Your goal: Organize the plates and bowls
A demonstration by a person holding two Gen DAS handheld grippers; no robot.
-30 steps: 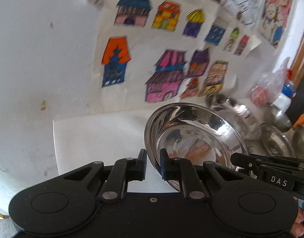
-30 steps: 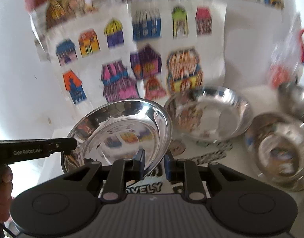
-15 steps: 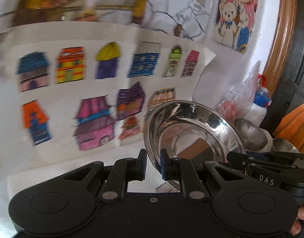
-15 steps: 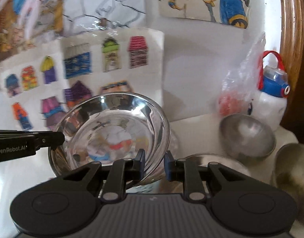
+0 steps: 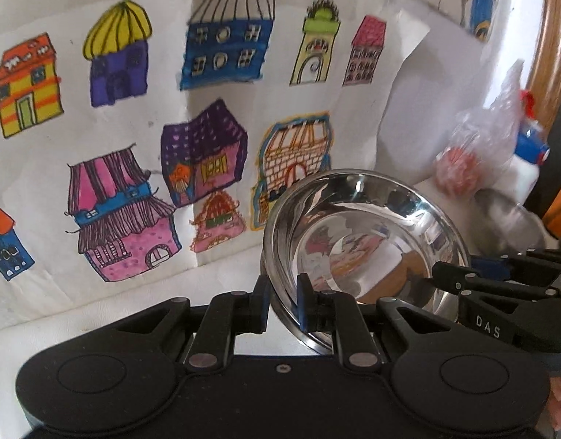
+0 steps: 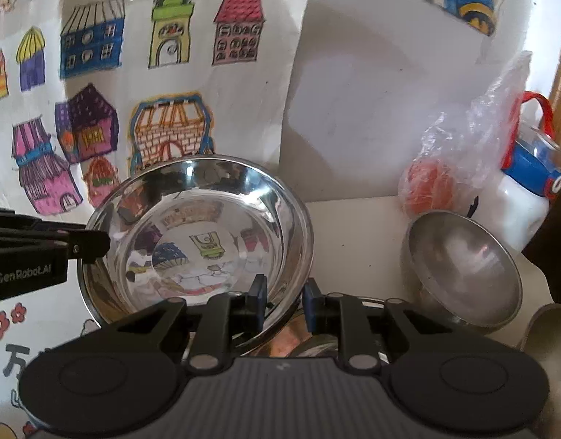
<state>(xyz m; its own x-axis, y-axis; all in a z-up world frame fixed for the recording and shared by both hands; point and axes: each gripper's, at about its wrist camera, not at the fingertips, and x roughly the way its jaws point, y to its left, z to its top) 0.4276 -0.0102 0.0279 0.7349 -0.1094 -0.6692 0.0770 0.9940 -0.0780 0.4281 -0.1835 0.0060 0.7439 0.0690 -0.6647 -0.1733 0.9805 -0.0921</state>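
A shiny steel bowl (image 5: 364,241) is held in the air between both grippers; it also shows in the right wrist view (image 6: 203,237). My left gripper (image 5: 283,301) is shut on its left rim. My right gripper (image 6: 283,303) is shut on its right rim. The other gripper's tip shows at the bowl's opposite rim in each view. A smaller dull steel bowl (image 6: 463,270) rests tilted on the white table at the right. Another steel piece lies just under the held bowl, mostly hidden.
A wall with coloured house drawings (image 6: 97,84) stands close behind. A plastic bag with red fruit (image 6: 452,172) and a white bottle with a blue-red cap (image 6: 529,190) sit at the back right. A steel vessel edge (image 6: 551,333) shows far right.
Both grippers carried the bowl further right and lower, closer to the wall and table. The small bowl and bag now sit nearer. Both grips stay the same.
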